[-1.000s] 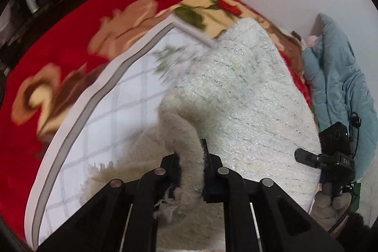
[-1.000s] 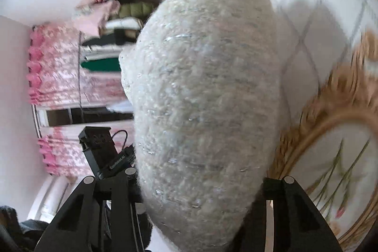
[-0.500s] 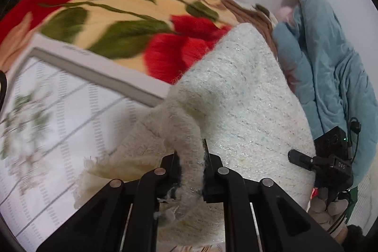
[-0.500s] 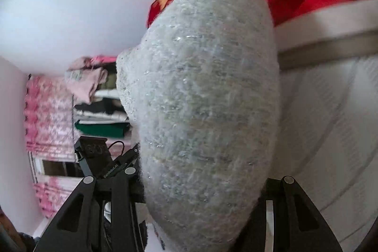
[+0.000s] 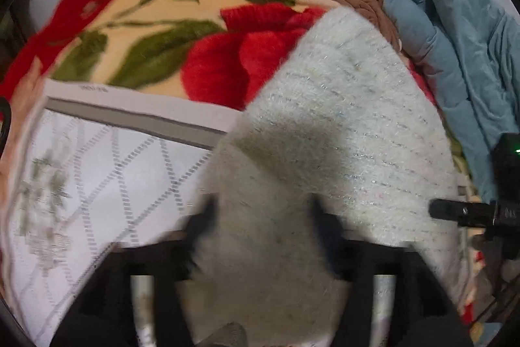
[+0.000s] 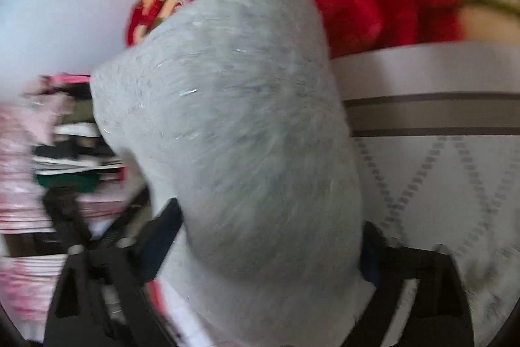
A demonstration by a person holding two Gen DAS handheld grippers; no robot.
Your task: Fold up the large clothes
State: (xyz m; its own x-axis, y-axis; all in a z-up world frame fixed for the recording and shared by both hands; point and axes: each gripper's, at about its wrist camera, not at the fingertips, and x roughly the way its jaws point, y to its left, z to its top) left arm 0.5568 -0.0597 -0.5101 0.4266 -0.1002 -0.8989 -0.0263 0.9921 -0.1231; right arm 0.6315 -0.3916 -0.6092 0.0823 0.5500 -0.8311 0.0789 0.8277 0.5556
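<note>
Sweater [image 5: 341,132] fills the spread jaws of the left gripper [image 5: 263,217] and right gripper [image 6: 269,236], draped above the white quilt [image 5: 107,171] and rose blanket [image 5: 208,31]. Best practice, likely: lower both edges level, letting the fold settle flat.

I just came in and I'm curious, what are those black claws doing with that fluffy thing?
A person is folding a fuzzy white sweater over a bed. The left gripper and right gripper each have their fingers spread wide with the knit bunched between them. A rose blanket lies behind.
</note>
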